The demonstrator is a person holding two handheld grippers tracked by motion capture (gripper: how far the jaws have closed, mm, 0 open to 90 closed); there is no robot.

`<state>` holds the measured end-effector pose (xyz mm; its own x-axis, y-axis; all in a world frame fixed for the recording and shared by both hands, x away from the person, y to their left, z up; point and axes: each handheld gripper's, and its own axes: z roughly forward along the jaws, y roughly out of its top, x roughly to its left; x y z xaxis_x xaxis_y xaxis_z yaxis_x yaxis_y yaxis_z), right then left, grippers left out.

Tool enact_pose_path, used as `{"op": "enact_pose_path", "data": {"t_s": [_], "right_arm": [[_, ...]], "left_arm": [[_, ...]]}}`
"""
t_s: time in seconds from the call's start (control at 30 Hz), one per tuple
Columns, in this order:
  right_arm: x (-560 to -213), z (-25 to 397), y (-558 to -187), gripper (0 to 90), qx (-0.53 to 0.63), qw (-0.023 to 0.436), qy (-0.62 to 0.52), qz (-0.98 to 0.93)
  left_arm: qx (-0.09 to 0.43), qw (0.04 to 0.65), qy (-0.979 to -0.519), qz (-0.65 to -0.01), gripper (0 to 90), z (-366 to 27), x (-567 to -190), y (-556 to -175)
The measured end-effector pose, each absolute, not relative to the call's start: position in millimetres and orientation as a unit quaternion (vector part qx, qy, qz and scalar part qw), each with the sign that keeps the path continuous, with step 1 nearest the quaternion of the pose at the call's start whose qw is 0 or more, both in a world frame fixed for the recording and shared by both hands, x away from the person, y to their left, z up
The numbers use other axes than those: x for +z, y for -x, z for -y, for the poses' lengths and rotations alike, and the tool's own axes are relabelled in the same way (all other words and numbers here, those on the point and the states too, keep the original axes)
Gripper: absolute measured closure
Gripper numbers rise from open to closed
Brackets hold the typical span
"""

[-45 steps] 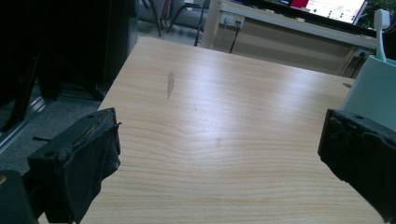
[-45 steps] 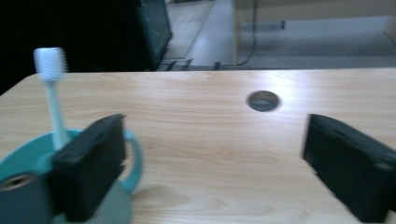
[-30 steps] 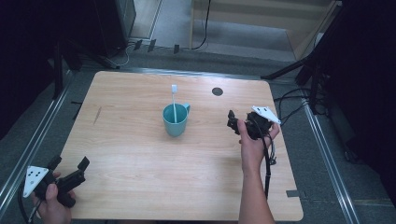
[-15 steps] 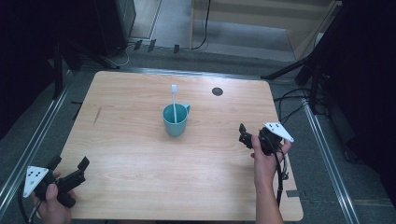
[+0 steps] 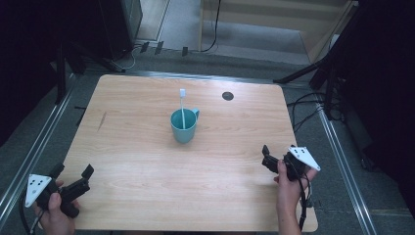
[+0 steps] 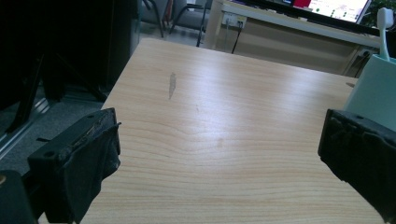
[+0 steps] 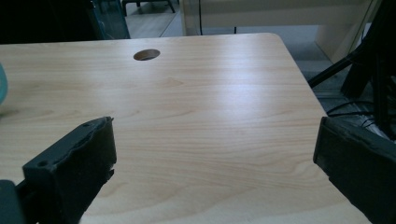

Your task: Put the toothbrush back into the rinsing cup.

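A teal mug stands upright at the table's centre, and a white toothbrush leans in it with its head up. My left gripper rests at the near left corner, open and holding nothing. In the left gripper view, the left gripper has its jaws wide apart, with the mug and toothbrush far off at the right. My right gripper sits near the table's near right edge, open and holding nothing. In the right gripper view, bare wood lies between the jaws of the right gripper, and a sliver of the mug shows at the left edge.
The wooden table has a round cable hole at the back right and a dark scuff at the left. Cables and stand legs lie on the floor beyond the right edge.
My right gripper has drawn back from beside the mug toward the near right edge of the table. The left gripper, mug and toothbrush have stayed put.
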<state>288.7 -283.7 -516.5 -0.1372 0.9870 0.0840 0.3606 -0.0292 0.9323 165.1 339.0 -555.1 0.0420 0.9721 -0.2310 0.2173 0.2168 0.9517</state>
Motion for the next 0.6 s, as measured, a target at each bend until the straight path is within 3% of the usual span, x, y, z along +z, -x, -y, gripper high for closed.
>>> {"op": "enact_pose_path", "data": {"t_s": [0.6], "right_arm": [[-536, 346, -228, 0.0, 0.455, 0.383, -0.573, -0.564]], "left_arm": [[0.370, 0.513, -0.507, -0.585, 0.0, -338, -555, -165]]}}
